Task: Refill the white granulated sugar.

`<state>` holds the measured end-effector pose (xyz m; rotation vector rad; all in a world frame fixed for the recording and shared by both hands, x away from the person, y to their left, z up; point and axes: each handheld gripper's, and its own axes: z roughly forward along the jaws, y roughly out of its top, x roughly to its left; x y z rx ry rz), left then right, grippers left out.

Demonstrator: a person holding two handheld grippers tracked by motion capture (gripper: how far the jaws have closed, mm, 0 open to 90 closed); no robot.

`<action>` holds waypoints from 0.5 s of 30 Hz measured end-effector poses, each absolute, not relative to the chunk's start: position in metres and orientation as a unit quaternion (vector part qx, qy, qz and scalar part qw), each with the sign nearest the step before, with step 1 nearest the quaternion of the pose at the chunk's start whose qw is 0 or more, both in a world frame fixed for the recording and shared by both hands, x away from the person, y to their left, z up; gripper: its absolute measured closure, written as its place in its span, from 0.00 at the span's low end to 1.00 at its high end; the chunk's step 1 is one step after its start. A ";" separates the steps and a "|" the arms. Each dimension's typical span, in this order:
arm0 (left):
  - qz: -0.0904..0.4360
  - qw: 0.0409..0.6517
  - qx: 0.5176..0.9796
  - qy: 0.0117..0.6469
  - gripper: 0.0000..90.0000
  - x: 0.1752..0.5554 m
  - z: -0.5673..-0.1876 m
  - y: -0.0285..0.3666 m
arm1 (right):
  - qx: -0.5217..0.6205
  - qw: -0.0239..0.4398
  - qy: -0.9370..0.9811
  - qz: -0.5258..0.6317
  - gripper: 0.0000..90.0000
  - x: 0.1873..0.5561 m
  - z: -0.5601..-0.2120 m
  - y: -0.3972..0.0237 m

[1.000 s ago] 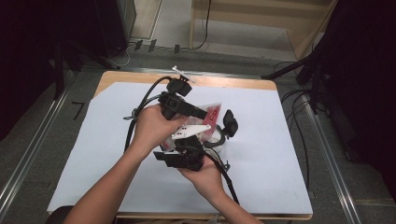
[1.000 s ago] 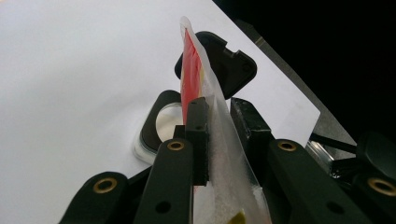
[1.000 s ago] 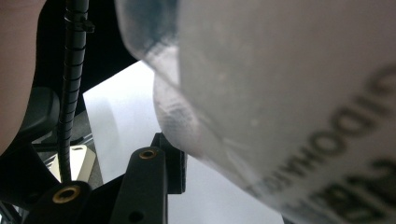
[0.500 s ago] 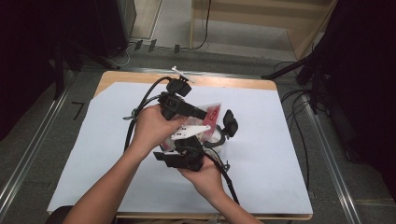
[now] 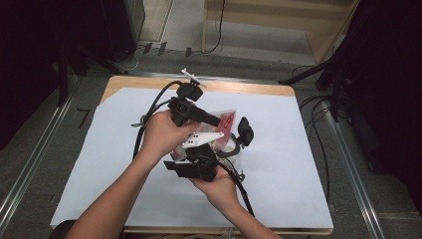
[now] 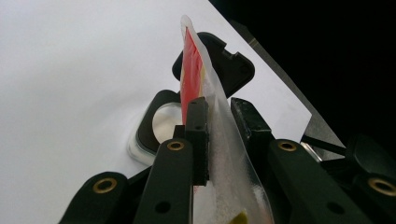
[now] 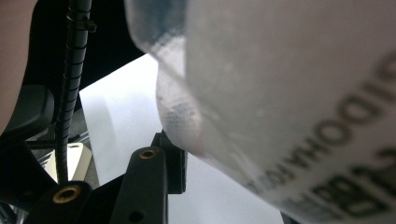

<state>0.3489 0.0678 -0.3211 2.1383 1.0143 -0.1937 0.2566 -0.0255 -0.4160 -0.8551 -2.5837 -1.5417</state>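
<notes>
I have the left gripper (image 6: 217, 121) clamped on the plastic pouch (image 6: 219, 154), its red-printed end standing up between the jaws. My right gripper (image 5: 201, 162) holds the same pouch (image 7: 289, 93) from the near side. The pouch hangs above the middle of the white-covered tabletop (image 5: 298, 164), over a round black-rimmed container (image 6: 156, 126).

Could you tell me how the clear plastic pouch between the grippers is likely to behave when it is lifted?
The pouch looks thin and bends between the left gripper jaws, so it is probably floppy and light. Its glossy film may slip unless pinched firmly.
</notes>
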 end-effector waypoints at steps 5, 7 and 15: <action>-0.067 0.370 0.839 0.394 0.87 0.351 -0.316 0.063 | -0.272 0.003 -0.824 -0.497 0.72 0.259 -0.414 -0.027; -0.070 0.366 0.841 0.392 0.87 0.354 -0.316 0.062 | -0.277 0.007 -0.822 -0.498 0.71 0.262 -0.413 -0.028; -0.078 0.368 0.838 0.394 0.87 0.357 -0.319 0.061 | -0.279 0.006 -0.821 -0.498 0.71 0.263 -0.415 -0.028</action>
